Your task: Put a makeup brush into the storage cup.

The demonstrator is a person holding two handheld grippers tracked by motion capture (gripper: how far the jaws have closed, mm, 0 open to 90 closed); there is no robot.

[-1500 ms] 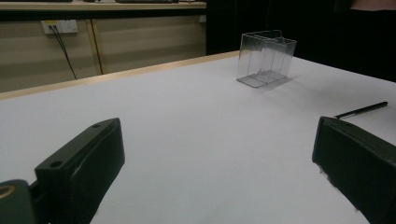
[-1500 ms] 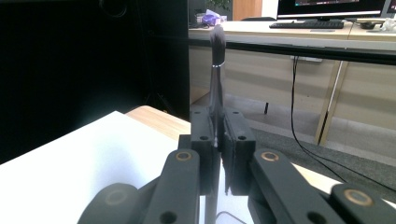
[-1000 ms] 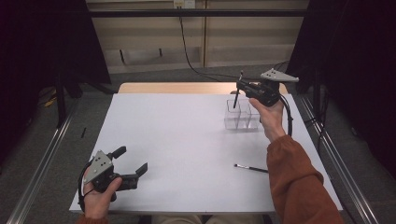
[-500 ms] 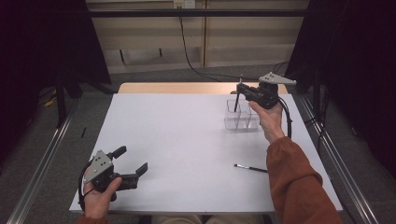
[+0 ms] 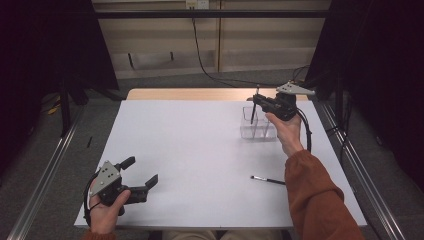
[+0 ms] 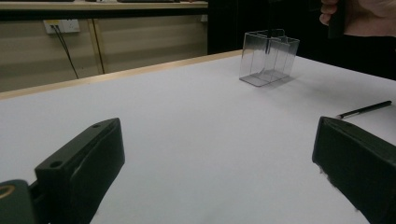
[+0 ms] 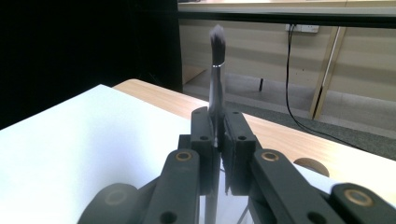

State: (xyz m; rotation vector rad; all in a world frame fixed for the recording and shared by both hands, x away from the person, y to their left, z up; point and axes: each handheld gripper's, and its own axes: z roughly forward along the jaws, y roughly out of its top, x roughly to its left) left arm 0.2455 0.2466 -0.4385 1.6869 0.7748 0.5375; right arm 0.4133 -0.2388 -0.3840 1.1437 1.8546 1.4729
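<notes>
Lowered slightly: right gripper [image 5: 256, 101], jaws clamping upright makeup brush [image 7: 216, 70] over clear organizer [image 5: 257, 124] | left gripper [image 5: 140, 173] wide, idle | second brush [image 5: 267, 180] remains on table [image 5: 190, 145].

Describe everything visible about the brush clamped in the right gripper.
The brush is slim, with a dark handle, a thin silvery ferrule and a small tuft of dark, grey-tipped bristles. It stands upright, bristles up, its handle pinched between the black jaws of the right gripper. In the high view it hangs over the clear plastic organizer at the table's far right, its lower end dipping into a compartment; whether it touches the bottom cannot be told.
</notes>
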